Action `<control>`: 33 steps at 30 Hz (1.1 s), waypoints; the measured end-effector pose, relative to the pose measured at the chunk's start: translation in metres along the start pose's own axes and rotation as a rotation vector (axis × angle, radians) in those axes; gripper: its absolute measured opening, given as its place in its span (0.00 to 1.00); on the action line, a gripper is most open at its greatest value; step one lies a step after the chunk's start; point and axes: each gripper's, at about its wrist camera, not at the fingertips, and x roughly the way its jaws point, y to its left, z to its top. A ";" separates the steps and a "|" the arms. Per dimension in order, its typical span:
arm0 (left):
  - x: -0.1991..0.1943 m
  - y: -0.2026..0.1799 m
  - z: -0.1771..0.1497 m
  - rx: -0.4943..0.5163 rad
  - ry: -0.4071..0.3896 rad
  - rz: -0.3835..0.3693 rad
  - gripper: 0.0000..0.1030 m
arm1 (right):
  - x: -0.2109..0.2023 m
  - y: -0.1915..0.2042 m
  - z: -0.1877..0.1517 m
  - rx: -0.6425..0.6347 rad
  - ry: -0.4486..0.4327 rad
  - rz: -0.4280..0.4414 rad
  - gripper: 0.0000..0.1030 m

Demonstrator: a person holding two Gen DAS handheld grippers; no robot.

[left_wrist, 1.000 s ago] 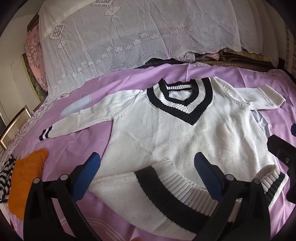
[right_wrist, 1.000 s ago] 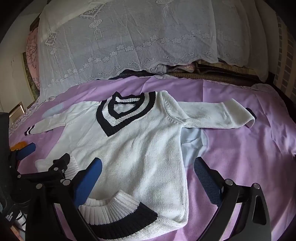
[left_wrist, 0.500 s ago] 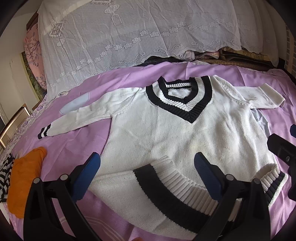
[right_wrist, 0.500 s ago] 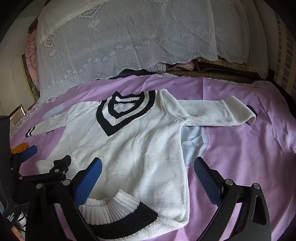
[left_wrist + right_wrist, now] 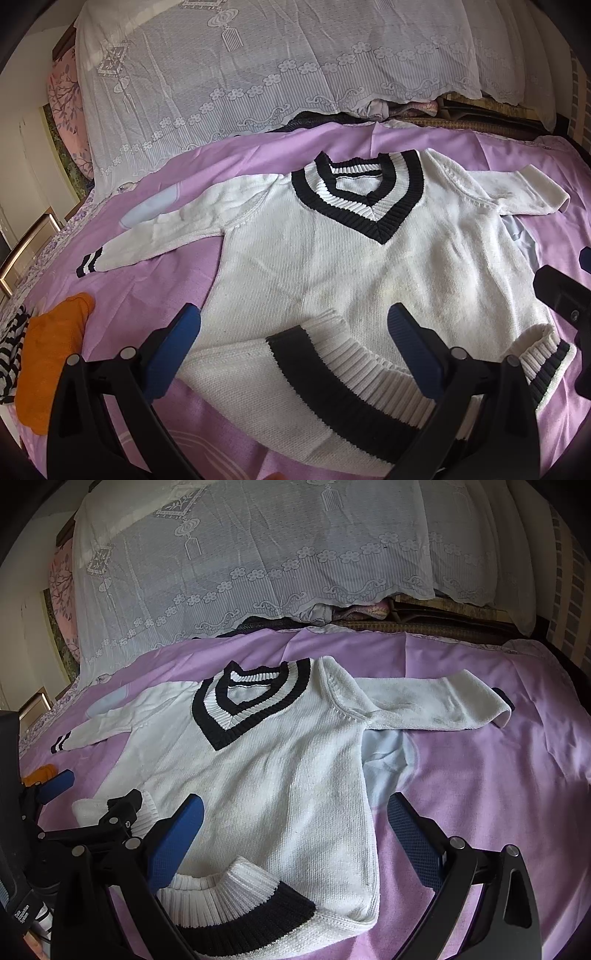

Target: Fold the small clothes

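A small white knit sweater (image 5: 332, 266) with a black-and-white V-neck and a black-striped hem lies face up on the purple bedsheet (image 5: 258, 162), sleeves spread to both sides. Its hem (image 5: 332, 387) is turned up at the near edge. My left gripper (image 5: 295, 354) is open and empty, hovering just above the left part of the hem. My right gripper (image 5: 295, 842) is open and empty above the sweater's (image 5: 266, 768) lower right side, with the rolled hem (image 5: 240, 904) below it. The left gripper also shows at the left of the right wrist view (image 5: 55, 786).
An orange cloth (image 5: 48, 365) and a black-and-white striped cloth (image 5: 9, 350) lie at the left on the bed. A white lace cover (image 5: 277, 74) drapes over a pile at the back. A pale blue patch (image 5: 384, 753) lies under the sweater's right armpit.
Both grippers have drawn back and risen slightly, so the sweater sits a little lower and farther in both views. The sweater has not moved.
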 end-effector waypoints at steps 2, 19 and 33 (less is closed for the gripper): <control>0.000 0.000 0.000 0.000 0.000 0.000 0.96 | 0.000 0.001 -0.001 -0.006 0.000 -0.004 0.97; 0.000 0.000 0.000 0.001 0.002 0.000 0.96 | 0.001 0.001 0.000 0.002 0.004 0.000 0.97; 0.009 0.007 -0.005 -0.016 0.039 -0.009 0.96 | 0.009 0.005 -0.006 -0.073 0.048 -0.035 0.97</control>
